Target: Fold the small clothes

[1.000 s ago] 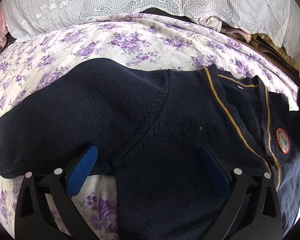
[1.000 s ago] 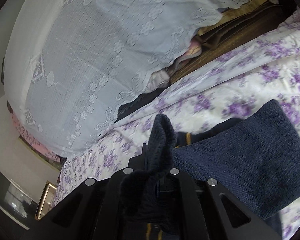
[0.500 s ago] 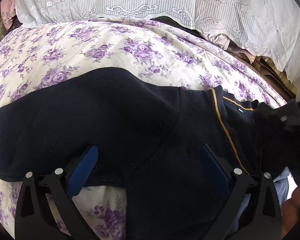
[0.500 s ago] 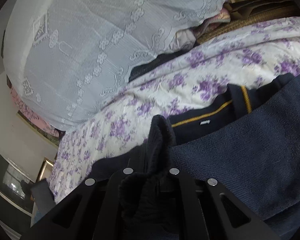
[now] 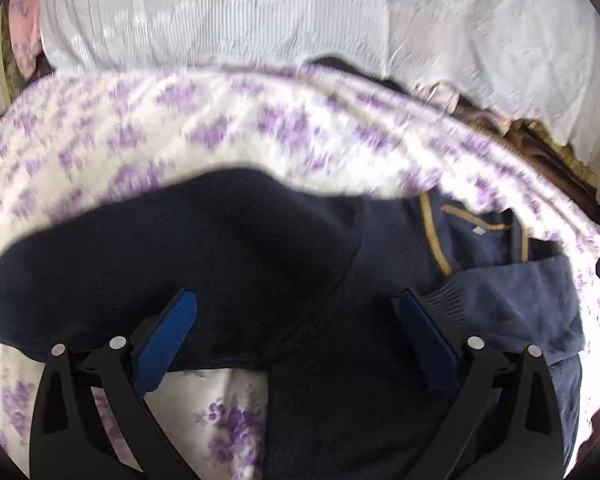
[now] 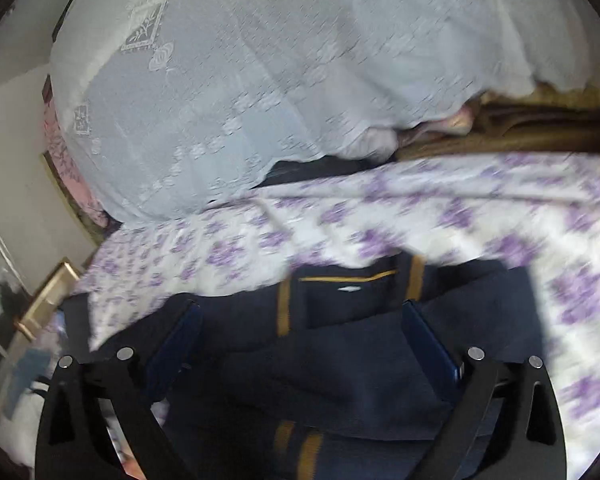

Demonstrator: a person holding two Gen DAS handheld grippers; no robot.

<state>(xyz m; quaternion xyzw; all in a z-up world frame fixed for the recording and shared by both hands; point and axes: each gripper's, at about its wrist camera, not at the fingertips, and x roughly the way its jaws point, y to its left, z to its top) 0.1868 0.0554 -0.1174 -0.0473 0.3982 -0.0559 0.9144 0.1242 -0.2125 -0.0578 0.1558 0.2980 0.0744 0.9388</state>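
Note:
A small navy knit cardigan (image 5: 284,272) with mustard trim lies on the purple-flowered bedsheet (image 5: 260,128). Its left sleeve stretches out to the left. Its right sleeve (image 5: 512,300) lies folded across the chest. My left gripper (image 5: 296,320) is open just above the cardigan, fingers (image 5: 168,332) spread and empty. In the right wrist view the cardigan (image 6: 340,360) shows its collar and label. My right gripper (image 6: 300,332) is open over the folded sleeve, holding nothing.
A heap covered by white lace cloth (image 5: 260,16) rises behind the bed, also seen in the right wrist view (image 6: 260,80). Brown bedding (image 6: 520,132) lies at the back right. A framed mirror (image 6: 40,304) stands at the left.
My right gripper carried the right sleeve across the cardigan's chest, then opened and let it go. The left gripper stayed open and drew back slightly.

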